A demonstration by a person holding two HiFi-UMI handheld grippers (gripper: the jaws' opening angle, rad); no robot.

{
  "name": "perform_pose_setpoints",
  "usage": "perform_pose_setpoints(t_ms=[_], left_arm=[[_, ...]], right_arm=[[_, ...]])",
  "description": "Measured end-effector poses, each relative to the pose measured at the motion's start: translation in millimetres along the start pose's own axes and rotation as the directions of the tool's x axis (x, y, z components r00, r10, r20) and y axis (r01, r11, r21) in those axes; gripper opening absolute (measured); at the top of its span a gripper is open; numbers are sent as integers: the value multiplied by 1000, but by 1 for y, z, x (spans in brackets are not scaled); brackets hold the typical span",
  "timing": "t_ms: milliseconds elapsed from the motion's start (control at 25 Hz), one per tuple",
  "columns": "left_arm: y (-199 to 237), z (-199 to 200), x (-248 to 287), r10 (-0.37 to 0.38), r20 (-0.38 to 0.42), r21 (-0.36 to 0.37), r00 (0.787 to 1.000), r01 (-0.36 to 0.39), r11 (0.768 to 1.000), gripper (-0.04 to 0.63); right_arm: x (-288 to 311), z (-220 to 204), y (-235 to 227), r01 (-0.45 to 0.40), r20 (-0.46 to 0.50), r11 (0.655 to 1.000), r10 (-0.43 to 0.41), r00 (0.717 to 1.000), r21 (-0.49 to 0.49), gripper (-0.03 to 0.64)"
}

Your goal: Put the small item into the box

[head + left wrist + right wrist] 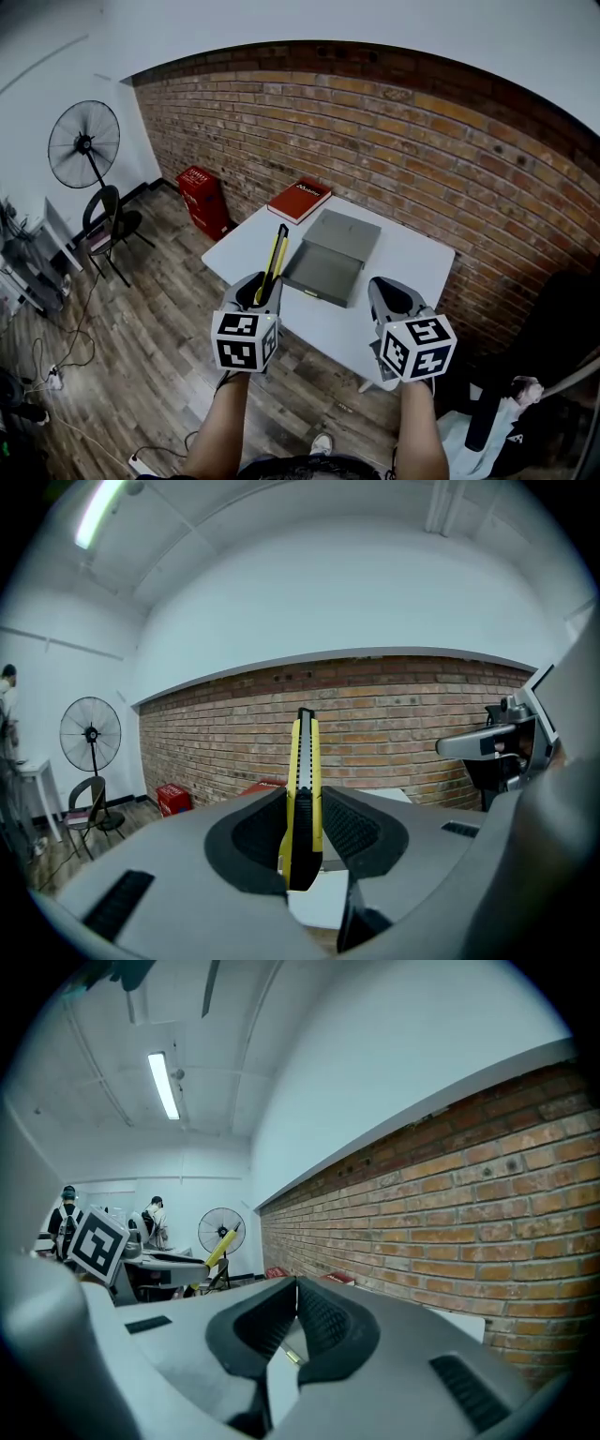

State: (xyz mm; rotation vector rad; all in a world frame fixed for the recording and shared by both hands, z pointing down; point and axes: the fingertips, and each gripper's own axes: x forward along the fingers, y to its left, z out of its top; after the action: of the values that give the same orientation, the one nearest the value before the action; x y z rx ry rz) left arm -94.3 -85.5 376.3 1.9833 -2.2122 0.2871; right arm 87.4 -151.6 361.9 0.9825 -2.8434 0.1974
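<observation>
Now grips the slim yellow-and-black utility knife (305, 780) low on its flat sides in the jaws of the left gripper (305, 832), upright near the open grey metal box (323, 269). Looks light, stiff and slick. Shows the jaws of the right gripper (295, 1312) pressed together, empty.

Head view: from high overhead, steeply down on the white table (412, 253), with the left gripper (265, 281) and right gripper (386, 284) close below. Gripper views: each from just behind its jaws, facing outward toward the brick wall (375, 122) that all three views share.
</observation>
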Motion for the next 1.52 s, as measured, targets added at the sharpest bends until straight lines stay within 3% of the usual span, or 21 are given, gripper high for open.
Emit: perform_pose_setpoints(t_ms=[520, 800, 1240, 1520], left_arm=[[13, 5, 48, -2, 1, -4, 1000, 2, 1000, 132], [29, 10, 75, -45, 7, 7, 999, 45, 999, 132], [80, 15, 153, -184, -11, 27, 983, 184, 982, 132], [104, 22, 199, -289, -29, 42, 957, 290, 956, 132]], right_arm=[[42, 8, -26, -1, -2, 1000, 1, 1000, -17, 20], [65, 8, -26, 36, -6, 999, -36, 999, -18, 20], [135, 16, -29, 175, -4, 985, -175, 985, 6, 20], [171, 25, -32, 279, -11, 960, -278, 960, 16, 20]])
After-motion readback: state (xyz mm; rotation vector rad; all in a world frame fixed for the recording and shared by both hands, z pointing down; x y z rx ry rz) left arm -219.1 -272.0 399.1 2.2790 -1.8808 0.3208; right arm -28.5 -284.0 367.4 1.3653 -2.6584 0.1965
